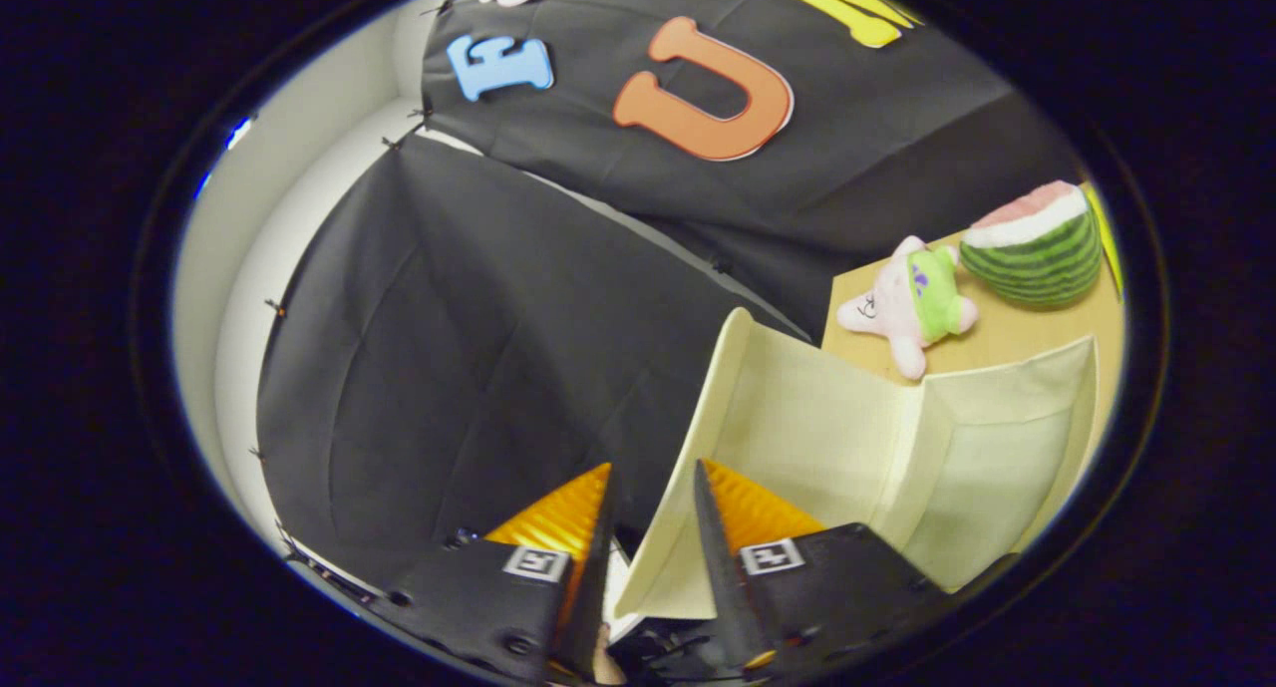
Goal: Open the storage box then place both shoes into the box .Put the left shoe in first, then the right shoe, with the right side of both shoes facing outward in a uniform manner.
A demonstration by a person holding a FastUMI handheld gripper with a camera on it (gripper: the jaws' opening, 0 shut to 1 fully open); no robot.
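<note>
The storage box (897, 438) sat tipped on the wooden table (1007, 333), open, its long side running away from the fingers toward the far edge. Its lid (688, 468) stood up between the gripper (653, 478) fingers — they were narrow, with the lid's edge in the gap, but I could not tell if both pressed it. A pink plush toy (912, 303) and a watermelon toy (1037, 246) lay beyond the box.
</note>
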